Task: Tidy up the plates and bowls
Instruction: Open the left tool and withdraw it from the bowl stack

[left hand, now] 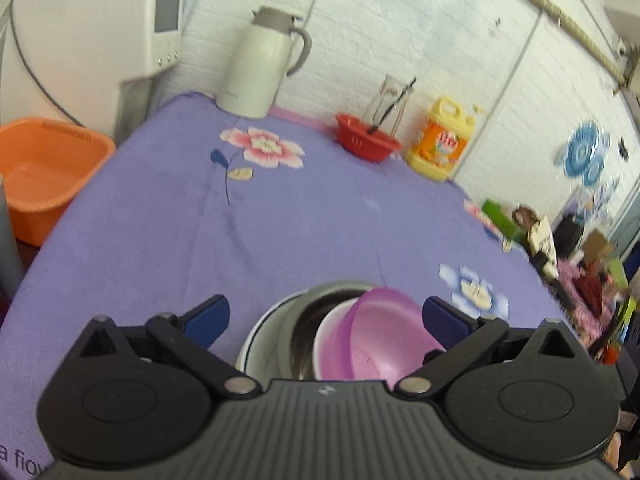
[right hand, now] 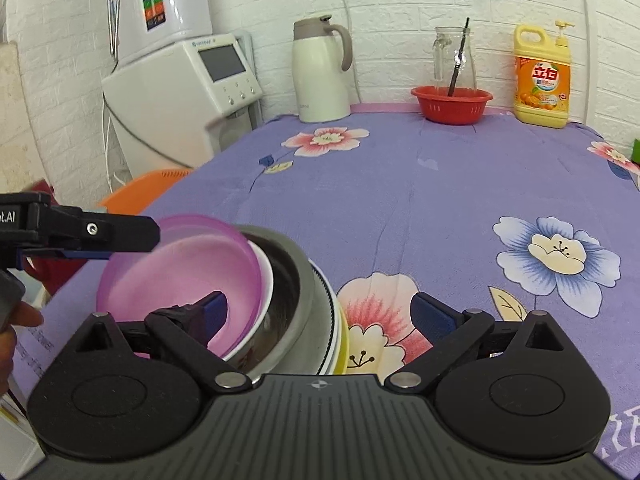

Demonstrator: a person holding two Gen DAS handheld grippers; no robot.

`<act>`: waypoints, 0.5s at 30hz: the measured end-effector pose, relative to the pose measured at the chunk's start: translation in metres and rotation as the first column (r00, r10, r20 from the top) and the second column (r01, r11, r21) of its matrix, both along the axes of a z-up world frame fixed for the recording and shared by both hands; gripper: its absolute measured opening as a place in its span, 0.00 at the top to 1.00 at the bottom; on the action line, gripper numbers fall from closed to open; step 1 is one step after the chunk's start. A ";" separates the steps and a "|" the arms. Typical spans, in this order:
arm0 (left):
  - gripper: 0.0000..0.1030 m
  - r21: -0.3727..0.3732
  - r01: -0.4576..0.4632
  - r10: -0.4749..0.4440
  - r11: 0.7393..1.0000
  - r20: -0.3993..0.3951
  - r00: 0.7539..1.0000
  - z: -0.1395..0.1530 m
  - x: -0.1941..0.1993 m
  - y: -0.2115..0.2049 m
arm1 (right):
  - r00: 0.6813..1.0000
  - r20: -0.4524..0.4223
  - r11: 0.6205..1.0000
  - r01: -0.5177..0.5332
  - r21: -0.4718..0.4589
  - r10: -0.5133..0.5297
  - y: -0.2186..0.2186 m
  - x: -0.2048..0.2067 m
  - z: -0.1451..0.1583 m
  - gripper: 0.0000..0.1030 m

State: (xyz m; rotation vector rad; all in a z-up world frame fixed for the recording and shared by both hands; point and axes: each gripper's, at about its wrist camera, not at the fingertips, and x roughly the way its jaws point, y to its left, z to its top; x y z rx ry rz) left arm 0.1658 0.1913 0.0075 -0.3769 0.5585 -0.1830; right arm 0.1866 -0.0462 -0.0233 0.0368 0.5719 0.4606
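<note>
Both hand-held grippers, left and right, are gaping wide, holding nothing; the tilting pink bowl is needing a gentle push flat.

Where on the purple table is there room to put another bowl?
The wide middle of the purple cloth is bare, between the bowl stack and the back row: flask, red basket, yellow soap bottle. That back edge is crowded.

Both wrist cameras look down-forward across the table from its near edge; both show the close nested bowls.
</note>
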 end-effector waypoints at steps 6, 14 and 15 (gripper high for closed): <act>0.01 0.038 -0.072 0.067 0.997 0.125 0.990 0.023 -0.001 -0.028 | 0.998 -0.004 0.997 0.062 0.039 -0.062 -0.023 -0.001 0.006 0.00; 0.01 0.093 -0.038 0.024 0.995 0.142 0.990 0.034 0.009 -0.089 | 0.972 -0.032 0.970 0.233 0.070 -0.231 -0.071 -0.006 0.006 0.00; 0.01 0.084 -0.025 0.013 0.996 0.143 0.990 0.035 0.010 -0.095 | 0.964 -0.039 0.961 0.264 0.080 -0.261 -0.078 -0.007 0.007 0.00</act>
